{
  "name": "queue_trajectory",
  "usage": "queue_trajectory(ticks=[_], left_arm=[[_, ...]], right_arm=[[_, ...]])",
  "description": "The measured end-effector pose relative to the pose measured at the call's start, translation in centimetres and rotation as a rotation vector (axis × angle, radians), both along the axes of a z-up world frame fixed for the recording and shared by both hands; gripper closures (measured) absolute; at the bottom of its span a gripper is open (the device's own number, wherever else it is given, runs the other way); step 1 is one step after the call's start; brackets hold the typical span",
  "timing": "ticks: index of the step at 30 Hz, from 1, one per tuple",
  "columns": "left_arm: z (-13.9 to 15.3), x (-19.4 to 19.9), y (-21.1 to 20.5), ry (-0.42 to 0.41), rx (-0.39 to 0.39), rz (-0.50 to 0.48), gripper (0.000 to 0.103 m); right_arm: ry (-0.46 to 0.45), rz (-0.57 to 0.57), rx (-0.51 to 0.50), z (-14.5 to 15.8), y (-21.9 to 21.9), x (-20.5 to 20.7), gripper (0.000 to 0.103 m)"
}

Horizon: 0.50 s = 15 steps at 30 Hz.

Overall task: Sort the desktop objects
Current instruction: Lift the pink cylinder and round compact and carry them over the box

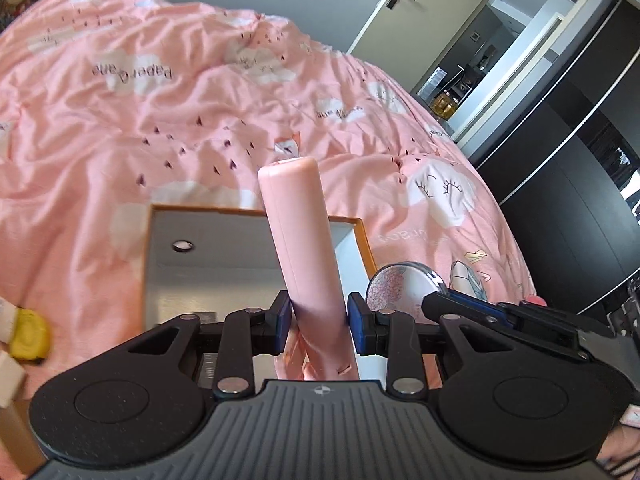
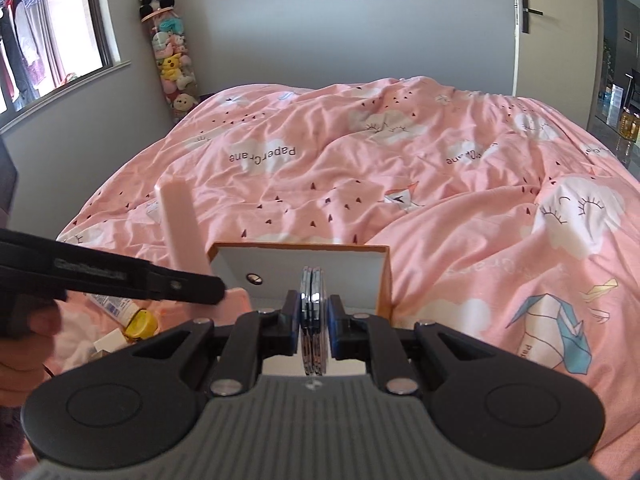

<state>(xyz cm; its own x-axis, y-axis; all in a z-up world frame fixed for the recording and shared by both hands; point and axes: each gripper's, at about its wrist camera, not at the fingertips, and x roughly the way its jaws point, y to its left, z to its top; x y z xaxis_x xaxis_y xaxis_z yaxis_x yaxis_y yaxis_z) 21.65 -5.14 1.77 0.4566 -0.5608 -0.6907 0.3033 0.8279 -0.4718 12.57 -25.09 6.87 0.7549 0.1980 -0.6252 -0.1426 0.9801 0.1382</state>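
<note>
My left gripper point(image 1: 319, 322) is shut on a long pink case point(image 1: 302, 240), held upright above an open orange-edged box point(image 1: 248, 211) with a white inside. The case also shows in the right wrist view point(image 2: 180, 224), with the left gripper's black arm across it. My right gripper point(image 2: 315, 316) is shut on a round compact mirror point(image 2: 313, 312), held edge-on over the same box point(image 2: 382, 280). The mirror shows in the left wrist view point(image 1: 396, 284) as a floral disc beside the box's right wall.
Everything lies on a bed with a pink quilt point(image 2: 400, 168). A tube with a yellow cap point(image 2: 140, 322) and white blocks point(image 2: 107, 340) lie left of the box; the cap shows in the left wrist view point(image 1: 30, 334). A dark wardrobe point(image 1: 580, 184) stands right of the bed.
</note>
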Motion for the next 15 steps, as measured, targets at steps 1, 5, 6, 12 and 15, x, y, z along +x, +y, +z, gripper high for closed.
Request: queue_trajectory(ticks=[1,5,6,12,15], left_arm=[[-0.6,0.4,-0.4,0.018,-0.01,-0.004,0.069],[-2.8,1.7,-2.2,0.088,-0.046,-0.034,0.069],[-3.3,1.9,-2.6,0.108,-0.052,-0.047,0.069],[-5.8,2.8,-4.5,0.195,-0.058,-0.133,0.071],[-6.6,3.5,-4.8,0.232,-0.071,-0.135,0.071]], right_arm=[[-0.001,-0.004,0.005,0.0,-0.4,0.0,0.089],[-0.005,-0.02,0.02,0.0,-1.3,0.4,0.089],[-0.005,-0.028,0.025,0.0,-1.5,0.5,0.089],[-0.011,-0.058,0.024,-0.3,-2.5,1.0,0.089],[-0.004,-0.064,0.034,-0.6,-2.9,1.3,0.089]])
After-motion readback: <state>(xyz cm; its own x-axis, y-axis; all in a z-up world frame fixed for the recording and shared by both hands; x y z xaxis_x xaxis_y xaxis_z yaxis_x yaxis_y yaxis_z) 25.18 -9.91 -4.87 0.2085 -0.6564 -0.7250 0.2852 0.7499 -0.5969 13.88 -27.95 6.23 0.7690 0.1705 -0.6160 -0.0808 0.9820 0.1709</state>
